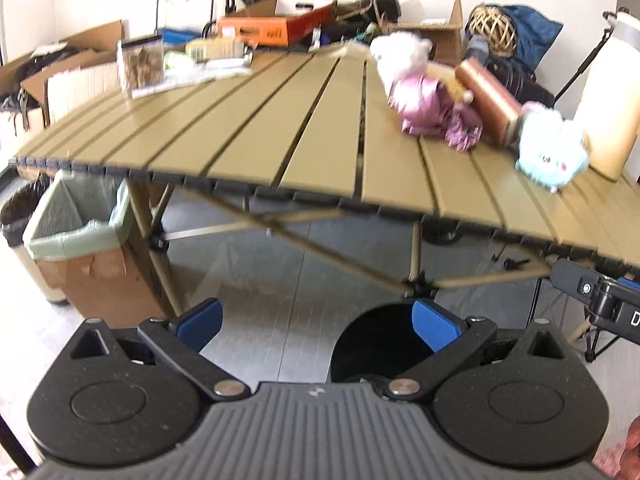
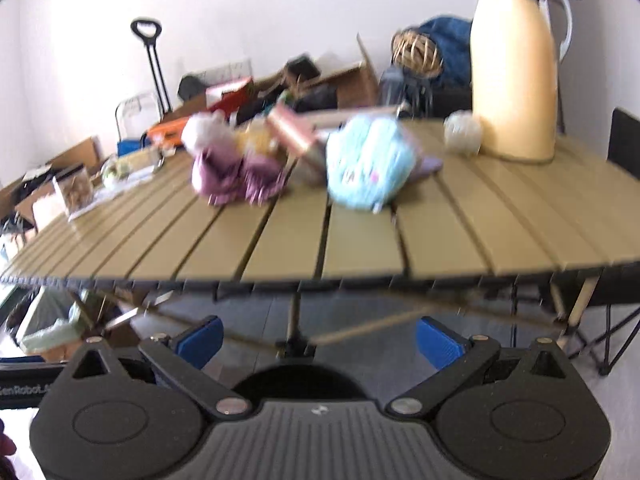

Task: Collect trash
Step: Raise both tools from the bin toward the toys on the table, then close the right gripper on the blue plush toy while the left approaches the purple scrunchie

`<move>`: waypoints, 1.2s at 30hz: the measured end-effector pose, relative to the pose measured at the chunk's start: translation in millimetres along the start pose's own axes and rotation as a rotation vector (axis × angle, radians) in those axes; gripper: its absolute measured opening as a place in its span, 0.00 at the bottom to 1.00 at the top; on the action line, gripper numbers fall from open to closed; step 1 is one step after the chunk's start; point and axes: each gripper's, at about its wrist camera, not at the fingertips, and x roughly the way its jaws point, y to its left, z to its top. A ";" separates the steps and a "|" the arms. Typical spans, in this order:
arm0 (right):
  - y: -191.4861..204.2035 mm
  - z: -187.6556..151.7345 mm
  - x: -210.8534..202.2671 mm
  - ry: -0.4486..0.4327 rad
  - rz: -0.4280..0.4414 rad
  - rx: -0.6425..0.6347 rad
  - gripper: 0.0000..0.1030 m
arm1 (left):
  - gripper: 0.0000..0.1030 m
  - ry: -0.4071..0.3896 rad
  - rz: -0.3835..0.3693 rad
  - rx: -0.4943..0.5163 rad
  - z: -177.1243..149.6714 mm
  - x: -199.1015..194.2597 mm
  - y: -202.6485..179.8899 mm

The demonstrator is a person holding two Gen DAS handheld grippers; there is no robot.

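A slatted tan table (image 1: pixel 256 132) fills both views (image 2: pixel 360 240). On it lie a crumpled purple wrapper (image 1: pixel 432 116) (image 2: pixel 236 176), a light blue plush (image 1: pixel 552 148) (image 2: pixel 368 164), a brown book (image 1: pixel 490 100) and a white crumpled ball (image 2: pixel 462 132). A cardboard bin with a green liner (image 1: pixel 80 232) stands on the floor under the table's left end. My left gripper (image 1: pixel 318 326) is open and empty, below the table's front edge. My right gripper (image 2: pixel 318 340) is open and empty, also below the front edge.
A cream thermos jug (image 2: pixel 516 64) stands at the table's right end (image 1: pixel 612 96). A clear container with brown contents (image 1: pixel 140 64) and papers sit at the far left. Boxes and bags crowd the wall behind. A black round bin (image 1: pixel 380 344) stands on the floor.
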 end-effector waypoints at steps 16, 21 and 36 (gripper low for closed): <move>-12.4 70.2 45.2 -0.202 -0.112 -0.018 1.00 | 1.00 -0.130 -0.011 -0.003 81.5 15.8 -30.3; -8.1 80.5 66.9 -0.188 -0.139 -0.052 1.00 | 1.00 -0.141 -0.012 0.012 96.7 29.5 -36.0; 8.2 86.8 123.2 -0.144 -0.273 -0.055 0.98 | 1.00 -0.137 -0.040 -0.034 134.9 59.9 -23.9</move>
